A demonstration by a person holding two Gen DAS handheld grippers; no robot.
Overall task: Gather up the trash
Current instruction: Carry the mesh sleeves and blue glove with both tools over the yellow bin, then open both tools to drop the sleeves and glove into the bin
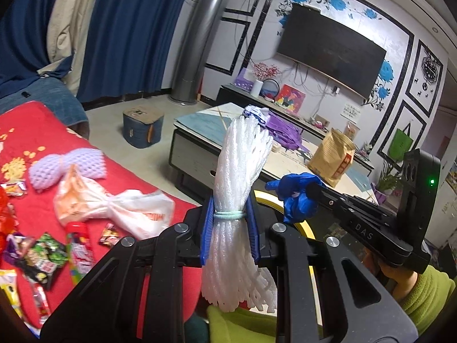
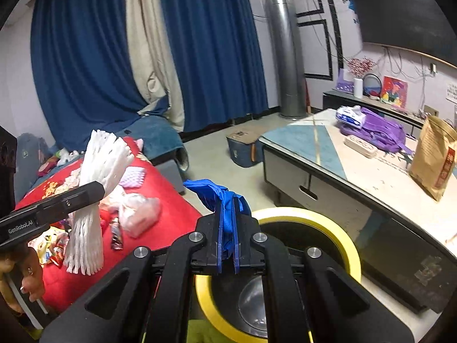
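The left gripper (image 1: 230, 228) is clamping one bundle of white foam netting (image 1: 242, 200). The right gripper (image 2: 227, 228) is squeezing one crumpled blue glove (image 2: 225, 200) above one yellow-rimmed bin (image 2: 328, 223). On the red blanket (image 1: 34, 125) beside it, two plastic bags (image 1: 114, 205) and several snack wrappers (image 1: 42, 257) are lying.

Bin (image 2: 328, 223) between bed (image 2: 160, 208) and table (image 2: 380, 177).

text 1: "GenRobot.AI" on side of left gripper (image 2: 100, 190) | text 2: "DAS" on body of right gripper (image 1: 310, 190) | brown paper bag (image 1: 332, 158): red label, print too small to read | snack wrappers (image 1: 42, 257): print illegible
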